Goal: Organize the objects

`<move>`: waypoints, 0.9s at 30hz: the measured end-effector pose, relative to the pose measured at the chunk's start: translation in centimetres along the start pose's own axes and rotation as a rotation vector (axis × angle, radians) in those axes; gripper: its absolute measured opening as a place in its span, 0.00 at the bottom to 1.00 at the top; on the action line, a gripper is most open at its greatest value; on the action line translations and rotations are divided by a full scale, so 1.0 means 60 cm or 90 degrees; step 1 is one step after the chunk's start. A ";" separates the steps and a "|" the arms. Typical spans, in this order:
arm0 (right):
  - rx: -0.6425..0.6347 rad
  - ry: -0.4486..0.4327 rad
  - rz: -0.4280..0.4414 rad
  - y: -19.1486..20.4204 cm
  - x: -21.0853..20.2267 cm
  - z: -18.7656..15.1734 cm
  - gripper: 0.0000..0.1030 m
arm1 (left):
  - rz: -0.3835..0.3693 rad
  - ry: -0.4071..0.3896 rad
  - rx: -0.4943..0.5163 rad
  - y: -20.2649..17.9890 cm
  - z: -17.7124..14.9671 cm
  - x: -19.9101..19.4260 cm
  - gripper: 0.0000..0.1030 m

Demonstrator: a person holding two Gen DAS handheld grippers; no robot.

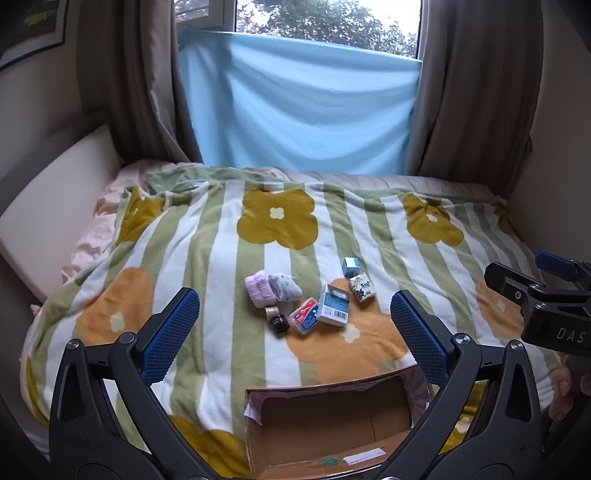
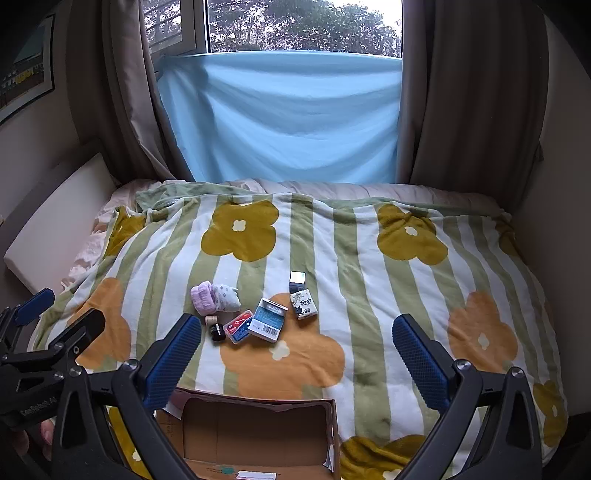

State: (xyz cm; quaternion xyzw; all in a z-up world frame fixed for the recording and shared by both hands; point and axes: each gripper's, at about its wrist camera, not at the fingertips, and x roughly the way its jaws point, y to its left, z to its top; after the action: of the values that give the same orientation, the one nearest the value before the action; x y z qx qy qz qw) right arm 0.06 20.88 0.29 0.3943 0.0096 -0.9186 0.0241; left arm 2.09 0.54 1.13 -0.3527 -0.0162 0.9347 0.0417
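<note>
Both grippers' fingers (image 1: 170, 332) (image 2: 421, 362) spread, empty | blue-white carton (image 1: 333, 307) long axis toward window

A home bedroom is indicated by a bed (image 2: 461, 199) spread with a green-striped flowered blanket (image 2: 332, 258), by brown curtains (image 2: 476, 99) drawn back from a window (image 2: 295, 26) half covered with a blue sheet (image 2: 280, 118), and by a framed picture (image 2: 26, 70) hung on the wall.
</note>
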 end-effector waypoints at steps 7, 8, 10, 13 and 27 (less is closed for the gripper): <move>-0.001 0.000 0.001 -0.002 0.000 0.002 1.00 | 0.005 0.000 -0.009 0.005 -0.002 -0.001 1.00; -0.001 0.000 0.001 0.001 -0.001 0.005 1.00 | 0.008 0.001 -0.009 0.005 -0.002 0.000 1.00; 0.000 -0.002 0.002 -0.002 0.000 0.002 1.00 | 0.015 0.003 -0.008 0.004 -0.002 0.002 1.00; 0.000 -0.003 0.002 0.000 -0.001 0.004 1.00 | 0.020 0.004 -0.009 0.005 -0.002 0.003 1.00; 0.002 -0.003 0.004 -0.001 -0.001 0.003 1.00 | 0.007 0.005 -0.010 0.006 -0.007 0.007 1.00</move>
State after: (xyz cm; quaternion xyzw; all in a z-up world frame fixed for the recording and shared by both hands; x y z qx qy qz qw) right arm -0.05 20.92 0.44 0.3924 0.0068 -0.9194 0.0263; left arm 2.02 0.22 0.54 -0.3568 -0.0216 0.9333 0.0342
